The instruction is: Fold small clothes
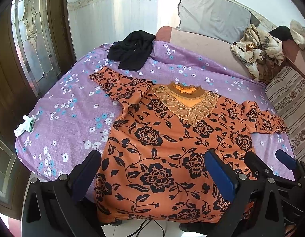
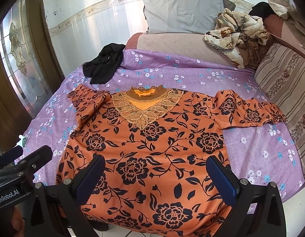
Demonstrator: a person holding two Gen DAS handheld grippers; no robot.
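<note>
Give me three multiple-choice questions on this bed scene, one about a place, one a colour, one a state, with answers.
1. Where does the black garment lie?
A. beyond the top's left sleeve
B. on the grey pillow
C. on the floor

2. What colour is the bedsheet?
A. green
B. purple with small flowers
C. plain white

3. How is the orange floral top?
A. folded in half
B. bunched in a ball
C. spread flat, sleeves out

Answers: 1 A, it sits on the sheet past that sleeve. 2 B, the cloth shows it. 3 C, both sleeves extend sideways.

The orange floral-print knit top (image 1: 162, 158) has its hem at 6 o'clock hidden behind black gripper frames, cut by the picture's bottom edge
</note>
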